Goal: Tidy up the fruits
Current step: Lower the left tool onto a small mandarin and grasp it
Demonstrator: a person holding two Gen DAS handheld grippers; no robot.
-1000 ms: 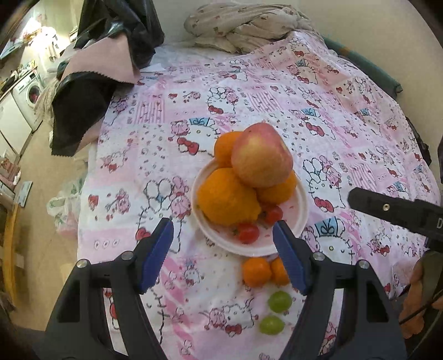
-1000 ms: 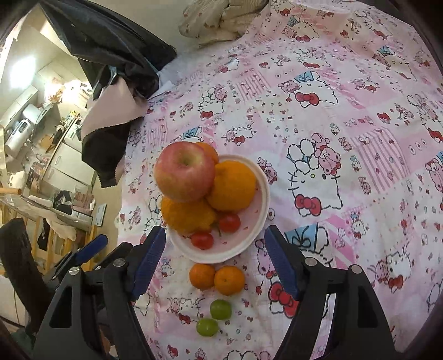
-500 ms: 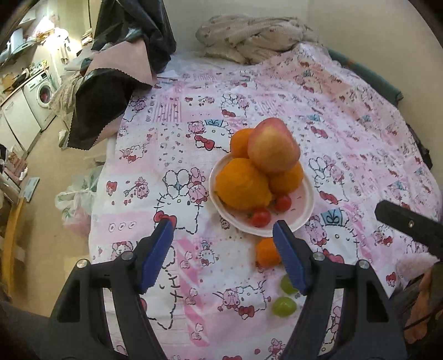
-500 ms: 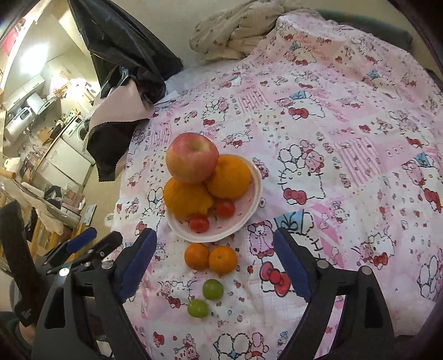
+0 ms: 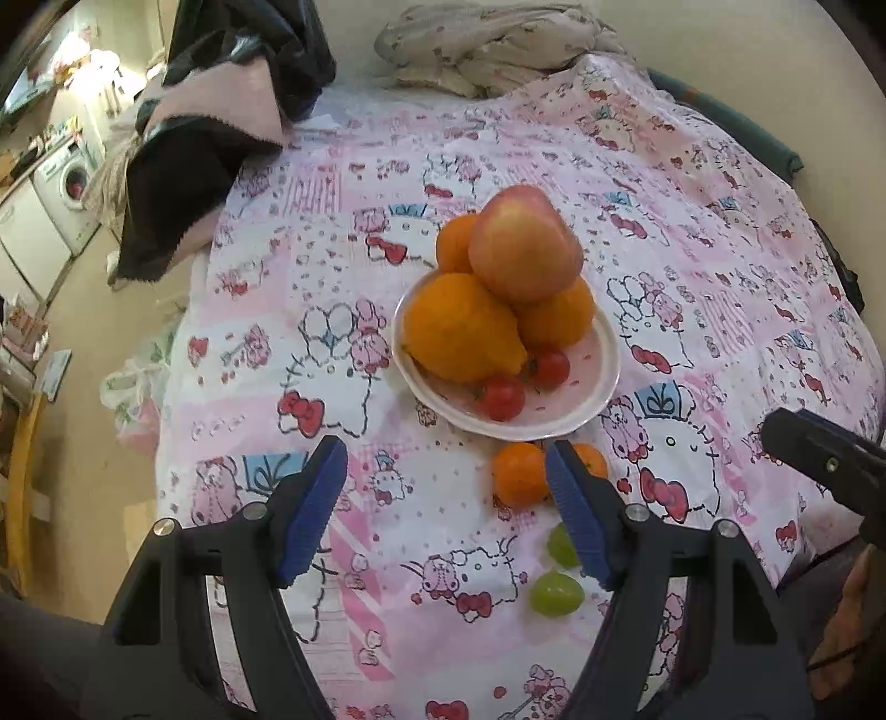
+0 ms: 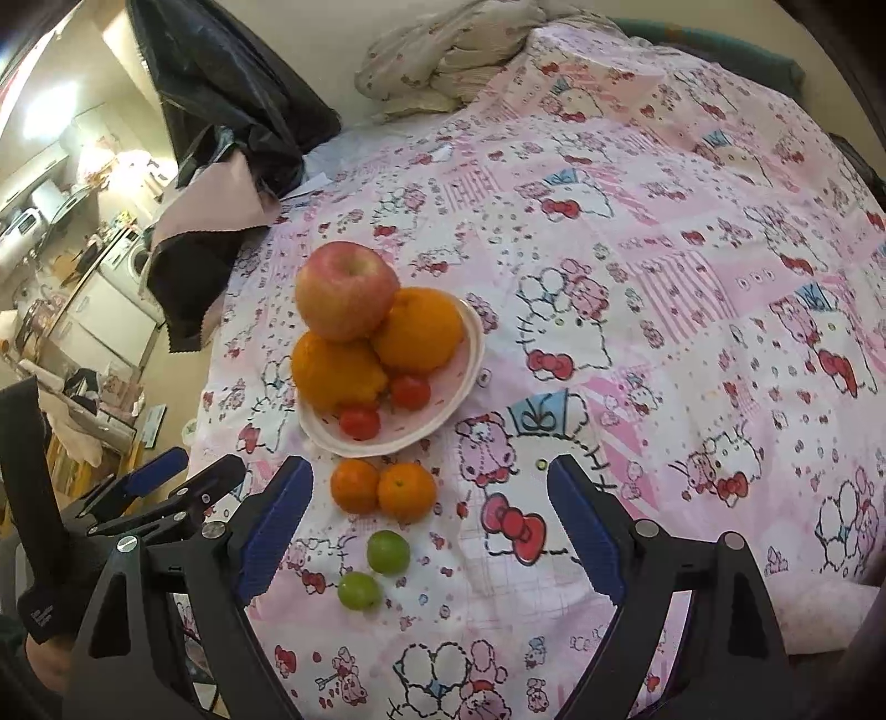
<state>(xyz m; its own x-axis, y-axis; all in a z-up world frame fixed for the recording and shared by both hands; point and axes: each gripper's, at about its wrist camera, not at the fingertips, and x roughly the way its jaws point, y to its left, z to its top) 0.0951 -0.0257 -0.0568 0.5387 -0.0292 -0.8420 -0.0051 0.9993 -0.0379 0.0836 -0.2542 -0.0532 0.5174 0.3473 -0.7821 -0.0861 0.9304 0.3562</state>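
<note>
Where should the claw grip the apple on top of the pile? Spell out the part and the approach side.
Grip the apple across its widest middle, coming from above. It sits stem dimple up on the oranges in the plate, so its flanks are free. A sideways push would likely topple the pile. The open right claw looks wide enough.

Pink cartoon bedsheet (image 6: 637,232); crumpled blanket (image 5: 487,50) at far edge; black garment (image 5: 183,160); washing machine (image 5: 69,180)

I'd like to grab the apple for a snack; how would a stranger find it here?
Find the white plate on the pink cartoon bedspread. Fruit is heaped on it, and the apple sits on top. It is the only pinkish-red, smooth fruit; the oranges beneath are orange.
</note>
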